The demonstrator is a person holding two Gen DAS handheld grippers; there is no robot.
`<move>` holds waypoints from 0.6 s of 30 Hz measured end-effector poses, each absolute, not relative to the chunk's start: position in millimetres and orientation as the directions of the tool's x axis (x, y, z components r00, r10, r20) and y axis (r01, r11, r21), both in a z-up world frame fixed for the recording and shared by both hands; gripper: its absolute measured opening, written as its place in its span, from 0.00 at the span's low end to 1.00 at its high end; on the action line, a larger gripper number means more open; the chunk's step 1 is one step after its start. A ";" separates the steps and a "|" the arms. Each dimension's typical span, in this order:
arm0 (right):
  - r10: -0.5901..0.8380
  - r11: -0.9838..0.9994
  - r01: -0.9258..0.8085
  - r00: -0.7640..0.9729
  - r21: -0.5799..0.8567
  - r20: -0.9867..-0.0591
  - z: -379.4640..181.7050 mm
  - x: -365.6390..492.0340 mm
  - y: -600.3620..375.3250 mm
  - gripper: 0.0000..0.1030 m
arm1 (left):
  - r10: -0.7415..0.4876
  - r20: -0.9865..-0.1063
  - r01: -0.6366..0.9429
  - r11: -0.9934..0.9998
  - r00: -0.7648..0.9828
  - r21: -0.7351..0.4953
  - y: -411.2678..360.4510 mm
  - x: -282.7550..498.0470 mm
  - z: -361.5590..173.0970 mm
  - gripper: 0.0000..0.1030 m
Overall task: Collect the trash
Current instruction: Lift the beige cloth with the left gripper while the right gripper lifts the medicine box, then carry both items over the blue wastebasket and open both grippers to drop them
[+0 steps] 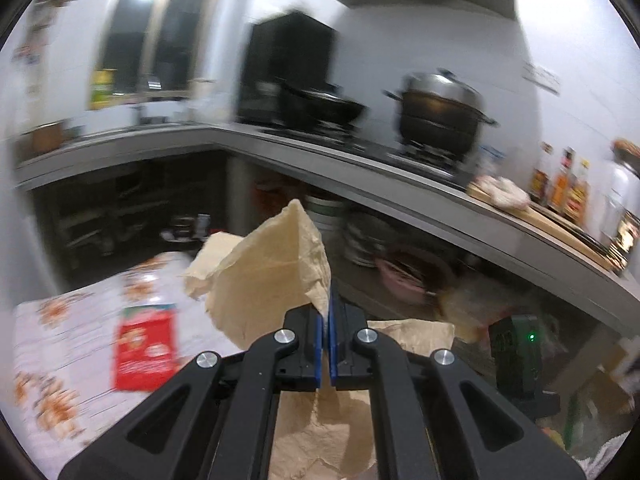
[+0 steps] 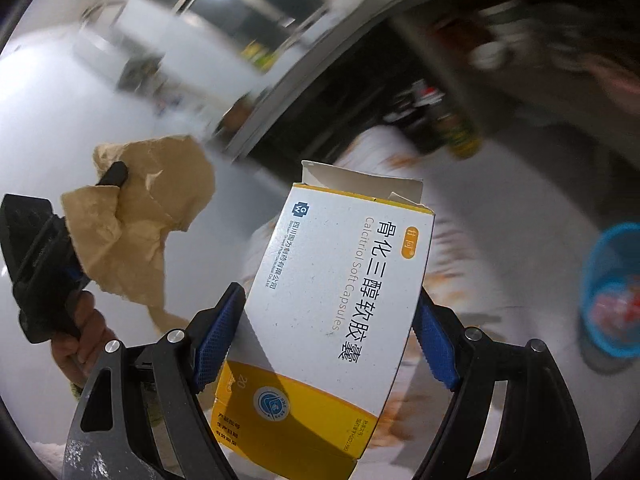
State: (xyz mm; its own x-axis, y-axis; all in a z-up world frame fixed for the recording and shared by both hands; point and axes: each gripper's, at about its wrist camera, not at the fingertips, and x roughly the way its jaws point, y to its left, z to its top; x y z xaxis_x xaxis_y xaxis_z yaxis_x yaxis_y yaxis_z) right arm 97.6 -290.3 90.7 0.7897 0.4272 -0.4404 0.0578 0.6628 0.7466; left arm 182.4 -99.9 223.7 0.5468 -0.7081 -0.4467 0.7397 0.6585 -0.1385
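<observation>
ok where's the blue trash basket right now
The blue basket sits at the far right edge of the right wrist view, beyond the medicine box clamped in the right gripper; the left wrist view does not show it.

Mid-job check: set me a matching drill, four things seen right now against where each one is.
Things:
1. brown paper
2. medicine box
3. red packet
4. blue bin

Places:
A. lying on the patterned tablecloth
B. pinched in the left gripper
C. standing off to the right, trash inside
D. clamped in the right gripper

Pairs: 1-B, 2-D, 3-A, 4-C
</observation>
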 end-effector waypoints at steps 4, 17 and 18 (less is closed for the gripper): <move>0.309 0.628 0.196 0.825 0.753 -0.473 71.3 57.3 -341.7 0.74 | -0.767 -0.491 0.821 0.546 0.413 -0.163 -181.6 179.6 209.6 0.02; 0.095 0.435 0.532 0.775 0.726 -0.625 -16.0 -48.9 -438.4 0.74 | -0.774 -0.627 0.913 0.313 0.086 -0.261 -397.5 156.7 115.6 0.02; 0.090 0.429 0.545 0.768 0.721 -0.634 -19.7 -49.8 -439.9 0.74 | -0.765 -0.641 0.910 0.310 0.068 -0.274 -411.5 159.1 103.5 0.02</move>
State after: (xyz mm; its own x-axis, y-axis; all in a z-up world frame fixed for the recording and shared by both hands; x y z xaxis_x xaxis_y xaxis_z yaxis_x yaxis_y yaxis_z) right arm -49.8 -439.9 -19.8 0.7678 0.0903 -0.6343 0.5449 0.4287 0.7206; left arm 159.1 -411.5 103.5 0.0677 -0.7646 -0.6409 0.9102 0.3104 -0.2742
